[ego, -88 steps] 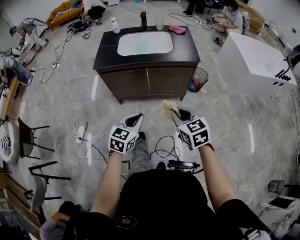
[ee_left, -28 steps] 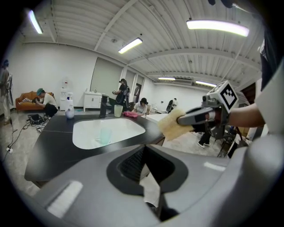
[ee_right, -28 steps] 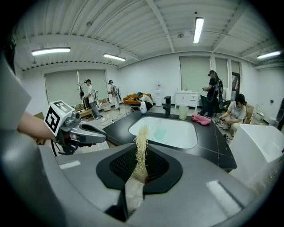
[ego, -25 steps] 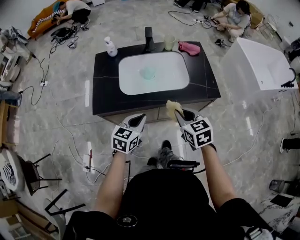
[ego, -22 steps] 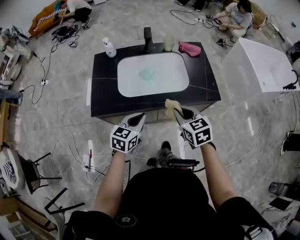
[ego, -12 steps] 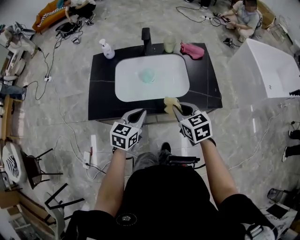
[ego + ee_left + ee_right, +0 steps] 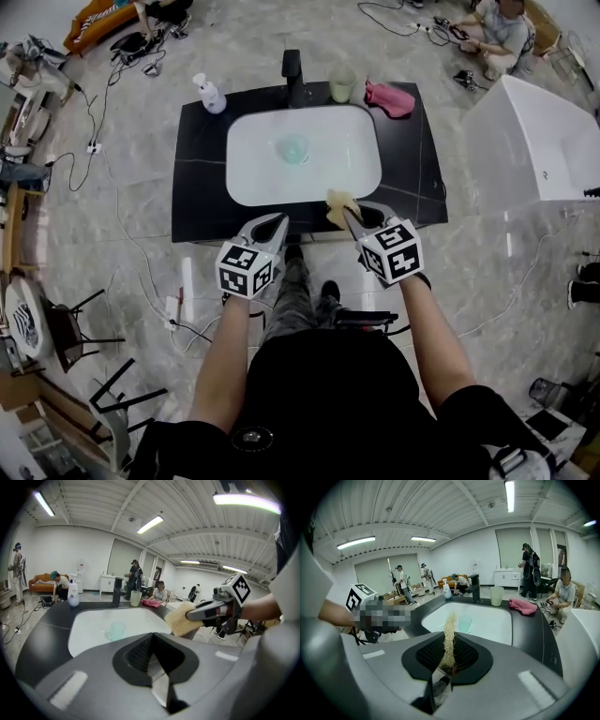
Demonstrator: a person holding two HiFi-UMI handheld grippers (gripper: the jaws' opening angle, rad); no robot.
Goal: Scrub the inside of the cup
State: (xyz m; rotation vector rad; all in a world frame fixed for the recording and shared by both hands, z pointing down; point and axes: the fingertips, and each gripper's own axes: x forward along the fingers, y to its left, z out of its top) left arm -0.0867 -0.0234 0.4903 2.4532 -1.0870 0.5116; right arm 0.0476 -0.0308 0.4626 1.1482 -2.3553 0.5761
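Cup upright in sink, pale green and see-through, near the basin's middle, well apart from both grippers. Sink white, set in black counter. Along counter's far edge: bottle at left, black tap behind the basin, tumbler just right of tap, pink cloth further right. Right gripper closed on sponge; pinches it by one end, with the yellow piece sticking out past the tips, over the near rim of sink. In right gripper view, sponge edge-on, a thin fibrous strip standing up between the pads, with cup beyond it in the basin. Left gripper closed tight, jaws meeting at the tips, nothing between them; hangs at counter's near edge, beside right gripper but apart from it. Both pointed forward and down toward the basin, marker cubes facing the head camera. In left gripper view, cup left of the closed tips, right gripper with sponge at upper right, above the basin's near corner. White tub right of counter, on marble floor. Person seated on floor at far right, another at far left by an orange sofa.
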